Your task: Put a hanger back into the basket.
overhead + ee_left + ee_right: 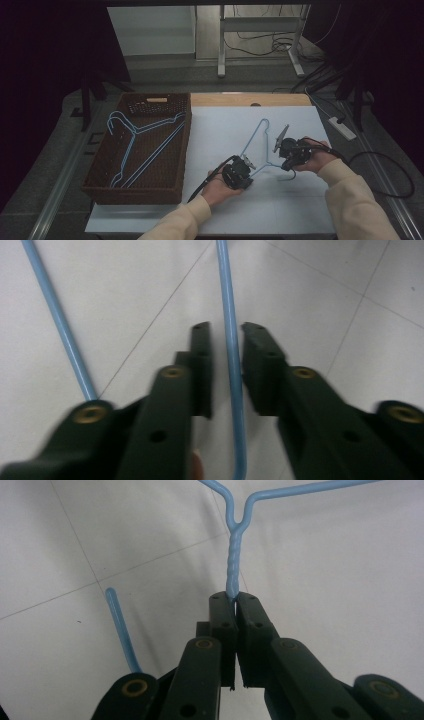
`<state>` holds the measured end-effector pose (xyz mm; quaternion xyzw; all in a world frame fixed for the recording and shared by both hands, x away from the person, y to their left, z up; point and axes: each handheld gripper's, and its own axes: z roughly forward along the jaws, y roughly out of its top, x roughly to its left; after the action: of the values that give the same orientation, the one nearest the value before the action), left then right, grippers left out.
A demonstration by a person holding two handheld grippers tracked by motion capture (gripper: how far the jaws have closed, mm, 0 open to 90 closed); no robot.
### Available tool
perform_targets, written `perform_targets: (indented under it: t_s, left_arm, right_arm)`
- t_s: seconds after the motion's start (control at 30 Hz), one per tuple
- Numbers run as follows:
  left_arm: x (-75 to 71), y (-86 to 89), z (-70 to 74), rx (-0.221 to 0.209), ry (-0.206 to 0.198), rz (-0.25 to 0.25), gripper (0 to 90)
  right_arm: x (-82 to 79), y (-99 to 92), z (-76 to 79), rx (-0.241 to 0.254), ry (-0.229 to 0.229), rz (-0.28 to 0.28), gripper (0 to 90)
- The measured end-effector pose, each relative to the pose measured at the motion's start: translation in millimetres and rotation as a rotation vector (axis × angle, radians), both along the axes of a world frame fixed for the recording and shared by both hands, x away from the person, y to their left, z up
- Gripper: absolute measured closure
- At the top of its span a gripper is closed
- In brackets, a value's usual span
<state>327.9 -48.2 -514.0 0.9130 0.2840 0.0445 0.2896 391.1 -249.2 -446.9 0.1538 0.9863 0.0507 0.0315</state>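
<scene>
A light blue wire hanger lies on the white table top between my two grippers. My right gripper is shut on the hanger's twisted neck, clamped right at the jaw tips; the hook's end curves off to one side. My left gripper is down over one of the hanger's straight wires. In the left gripper view that wire runs lengthwise between the jaws, with a thin gap still showing on either side of it. A second wire of the hanger passes to the left.
A brown wicker basket stands on the table's left side with more blue hangers lying in it. A white power strip and cables lie on the floor to the right. A table frame's legs stand beyond the far edge.
</scene>
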Motion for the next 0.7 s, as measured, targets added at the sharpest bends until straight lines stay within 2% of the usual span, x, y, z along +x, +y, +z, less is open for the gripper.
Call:
perform_targets:
  t_s: [0.03, 0.17, 0.27, 0.33, 0.43, 0.47, 0.6, 0.7]
  left_arm:
    - [0.0, 0.4, 0.5, -0.001, -0.001, 0.003, 84.6]
    - [0.9, 3.3, 2.3, -0.017, 0.006, 0.018, 86.0]
    - [2.1, 7.8, 5.6, -0.031, -0.004, 0.04, 86.3]
    - [3.2, 11.0, 7.2, -0.046, 0.002, 0.05, 86.4]
    - [2.5, 14.2, 9.5, -0.064, -0.003, 0.064, 86.4]
    - [2.1, 15.1, 10.3, -0.068, -0.005, 0.067, 86.4]
    - [0.8, 19.7, 12.5, -0.093, -0.006, 0.085, 86.4]
    - [-1.3, 24.3, 15.4, -0.106, -0.011, 0.096, 86.5]
  right_arm:
    - [-0.3, -0.1, 0.6, 0.006, -0.003, -0.001, 87.0]
    - [-2.1, -0.2, 2.9, 0.015, -0.007, -0.008, 86.8]
    - [-3.0, -3.3, 7.1, 0.068, -0.036, -0.038, 84.0]
    - [-2.5, -6.9, 13.0, 0.144, -0.077, -0.086, 73.0]
    - [-2.3, -14.1, 24.0, 0.25, -0.166, -0.164, 52.4]
    - [-2.1, -17.4, 27.9, 0.297, -0.192, -0.2, 48.2]
    - [-2.6, -36.8, 41.0, 0.547, -0.237, -0.357, 44.3]
    - [-5.6, -50.6, 43.5, 0.665, -0.26, -0.436, 41.8]
